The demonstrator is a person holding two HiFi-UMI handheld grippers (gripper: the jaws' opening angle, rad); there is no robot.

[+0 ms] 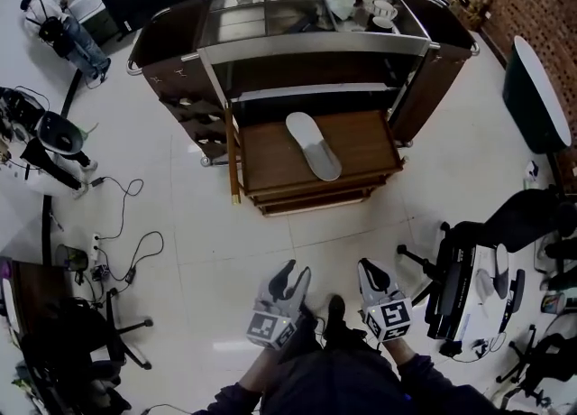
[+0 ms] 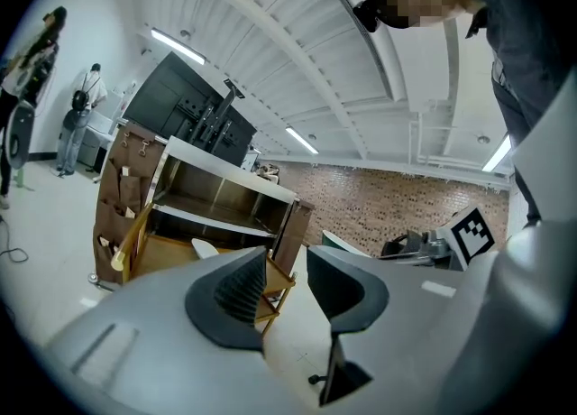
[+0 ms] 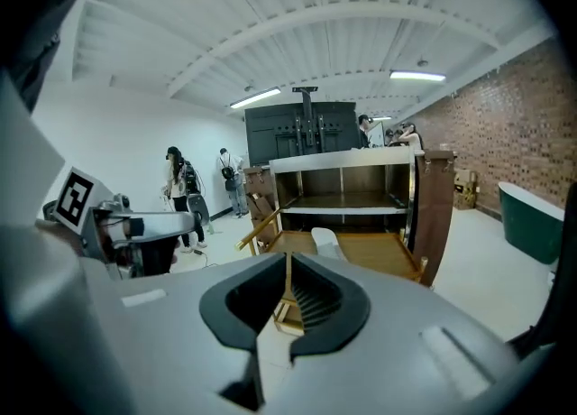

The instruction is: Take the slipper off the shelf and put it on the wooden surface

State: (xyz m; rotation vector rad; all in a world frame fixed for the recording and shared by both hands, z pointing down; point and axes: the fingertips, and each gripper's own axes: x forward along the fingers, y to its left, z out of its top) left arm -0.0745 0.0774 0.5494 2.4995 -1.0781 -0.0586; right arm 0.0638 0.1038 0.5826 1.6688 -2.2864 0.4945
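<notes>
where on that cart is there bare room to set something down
Bare wood lies on the brown wooden pull-out surface left of the white slipper, with another patch right of it. The cart's metal top is crowded at its right end with white cups.

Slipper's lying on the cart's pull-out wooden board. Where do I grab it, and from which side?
Probably the near end of the slipper, coming from the open front of the cart. It lies flat and slanted on the wooden board, that end nearest the front edge, with bare board around it. The left claw stands open; the right claw is shut.
</notes>
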